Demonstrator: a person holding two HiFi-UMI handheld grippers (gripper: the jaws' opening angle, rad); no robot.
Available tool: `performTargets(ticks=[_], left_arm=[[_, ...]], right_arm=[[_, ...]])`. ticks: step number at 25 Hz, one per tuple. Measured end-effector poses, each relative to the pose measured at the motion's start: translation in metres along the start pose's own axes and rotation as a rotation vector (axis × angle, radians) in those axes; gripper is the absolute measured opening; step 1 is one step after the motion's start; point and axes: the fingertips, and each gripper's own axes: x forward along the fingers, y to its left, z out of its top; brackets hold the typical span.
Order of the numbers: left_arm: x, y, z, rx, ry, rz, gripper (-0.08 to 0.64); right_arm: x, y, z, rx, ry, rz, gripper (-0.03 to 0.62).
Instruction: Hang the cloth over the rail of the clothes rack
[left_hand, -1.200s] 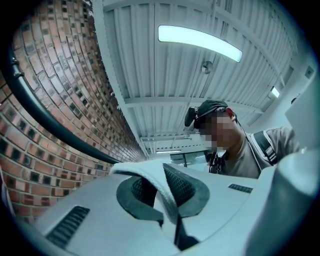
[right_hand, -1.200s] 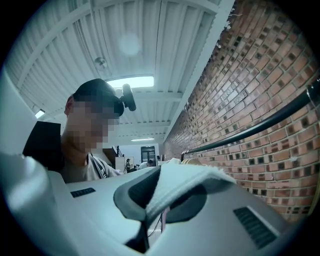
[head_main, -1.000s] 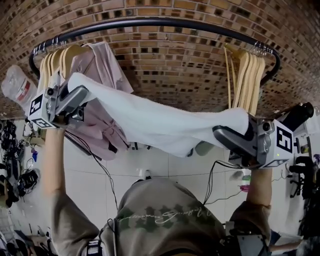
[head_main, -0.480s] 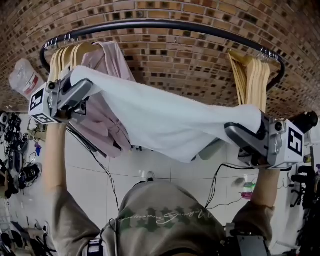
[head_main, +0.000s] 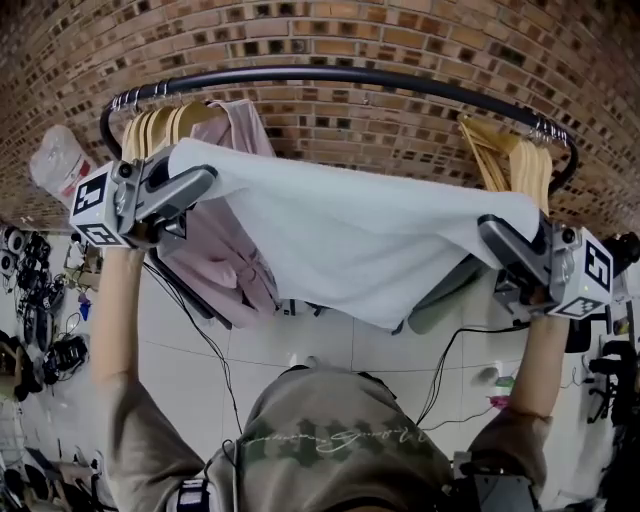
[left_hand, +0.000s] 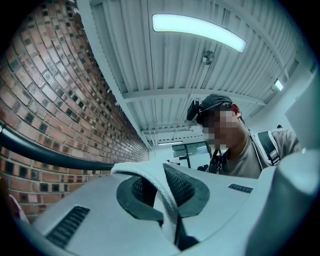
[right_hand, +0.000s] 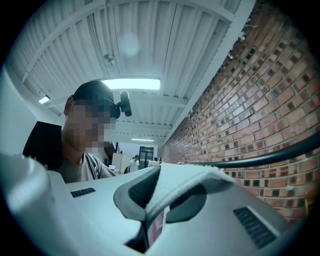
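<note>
A white cloth (head_main: 340, 250) is held up on two raised arms and stretched out sideways. Its long side runs left to right, in line with the rail. The left gripper (head_main: 205, 180) has its jaws pressed together on the cloth's upper left corner. The right gripper (head_main: 492, 228) pinches the upper right corner the same way. The lower edge sags in a curve between them. A pink garment (head_main: 225, 255) hangs behind the cloth's left part. Further up, the black rail (head_main: 340, 75) stands apart from the cloth. Left hangers (head_main: 160, 125) and right hangers (head_main: 510, 160) bunch at its ends, leaving the middle stretch bare. A brick wall (head_main: 350, 25) stands behind.
</note>
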Motion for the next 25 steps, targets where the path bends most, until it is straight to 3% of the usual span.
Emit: performTargets(ticks=[8,20,25], left_arm=[[0.013,0.037,0.014,-0.029,-0.014,0.005,0.017],[0.032,0.067,0.058,0.076,0.036,0.066,0.017],[0.031,0.078,0.074,0.099,0.033,0.079,0.017]], right_arm=[[-0.002,-0.04,0.017,-0.036,-0.03,0.007,0.018],[0.003,-0.101,0.059,-0.08,-0.038,0.03,0.018],[0.016,-0.11,0.087,-0.148,-0.03,0.055,0.018]])
